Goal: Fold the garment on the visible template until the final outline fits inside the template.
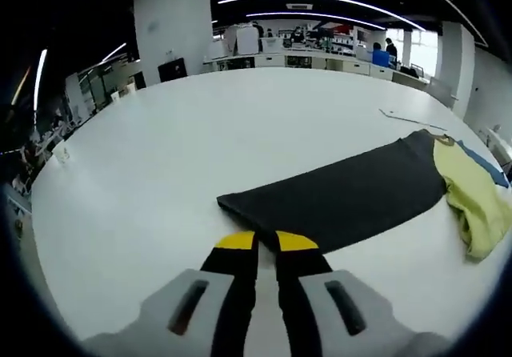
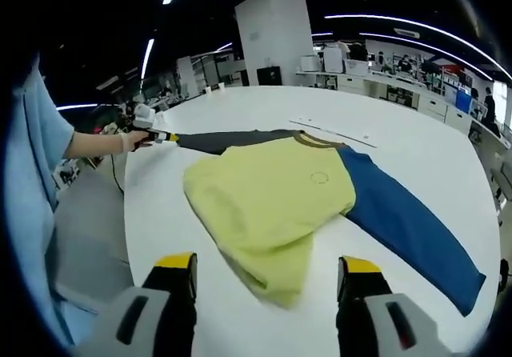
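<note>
A long-sleeved shirt lies flat on the white table [image 2: 416, 145]: yellow-green body [image 2: 268, 193], a blue sleeve [image 2: 408, 229] stretched one way and a dark grey sleeve [image 1: 344, 201] the other. My left gripper [image 1: 266, 242] has its yellow-tipped jaws nearly together on the cuff edge of the dark sleeve. In the right gripper view a hand holds that gripper [image 2: 154, 137] at the cuff. My right gripper [image 2: 268, 269] is open, its jaws wide apart either side of the shirt's folded-under yellow hem [image 2: 280, 285].
A thin pale strip [image 2: 332, 133] lies on the table beyond the collar, also seen in the left gripper view [image 1: 408, 118]. A person's light blue sleeve [image 2: 36, 173] is at the table's edge. Desks and pillars stand far behind.
</note>
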### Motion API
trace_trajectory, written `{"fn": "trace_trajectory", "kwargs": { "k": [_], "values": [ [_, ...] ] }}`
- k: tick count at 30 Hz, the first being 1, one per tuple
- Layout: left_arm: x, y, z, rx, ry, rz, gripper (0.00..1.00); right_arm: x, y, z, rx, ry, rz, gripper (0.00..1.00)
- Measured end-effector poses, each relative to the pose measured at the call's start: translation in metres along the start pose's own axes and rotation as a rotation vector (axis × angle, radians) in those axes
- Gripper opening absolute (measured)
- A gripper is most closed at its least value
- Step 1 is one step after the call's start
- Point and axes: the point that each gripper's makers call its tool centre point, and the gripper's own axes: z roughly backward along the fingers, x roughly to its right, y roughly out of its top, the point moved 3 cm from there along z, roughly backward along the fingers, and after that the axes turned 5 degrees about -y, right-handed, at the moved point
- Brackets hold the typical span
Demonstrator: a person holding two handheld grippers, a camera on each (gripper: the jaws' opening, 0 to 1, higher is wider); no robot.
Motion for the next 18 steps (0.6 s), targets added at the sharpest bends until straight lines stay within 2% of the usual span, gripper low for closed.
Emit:
{"fn": "trace_trajectory", "kwargs": {
  "k": [2,5,8,10,13,15,17,18],
  "values": [
    [-0.001,-0.004,0.001,-0.002,-0.005,0.032,0.03,0.000,0.001,0.000,0.006,-0.002,0.002,0.71],
    [0.000,-0.015,0.002,-0.036,-0.012,0.082,0.04,-0.001,0.003,0.001,0.017,-0.001,0.001,0.71],
    [-0.006,-0.021,0.000,-0.053,0.005,0.082,0.07,-0.001,0.004,0.002,0.023,-0.003,0.001,0.71],
    [-0.006,-0.018,0.000,-0.051,-0.005,0.116,0.06,-0.001,0.004,0.004,0.027,-0.004,-0.001,0.71],
    [-0.007,-0.016,-0.002,-0.074,0.005,0.087,0.07,-0.002,0.002,0.006,0.026,-0.002,-0.006,0.71],
    [-0.006,-0.016,-0.002,-0.078,0.000,0.096,0.08,-0.002,0.001,0.007,0.025,-0.005,-0.002,0.71],
    [-0.010,-0.018,-0.002,-0.080,0.018,0.112,0.20,-0.002,0.001,0.009,0.035,-0.007,-0.017,0.71],
    [-0.017,-0.019,0.002,-0.083,0.066,0.134,0.34,-0.002,0.001,0.010,0.036,-0.009,-0.019,0.71]
  ]
}}
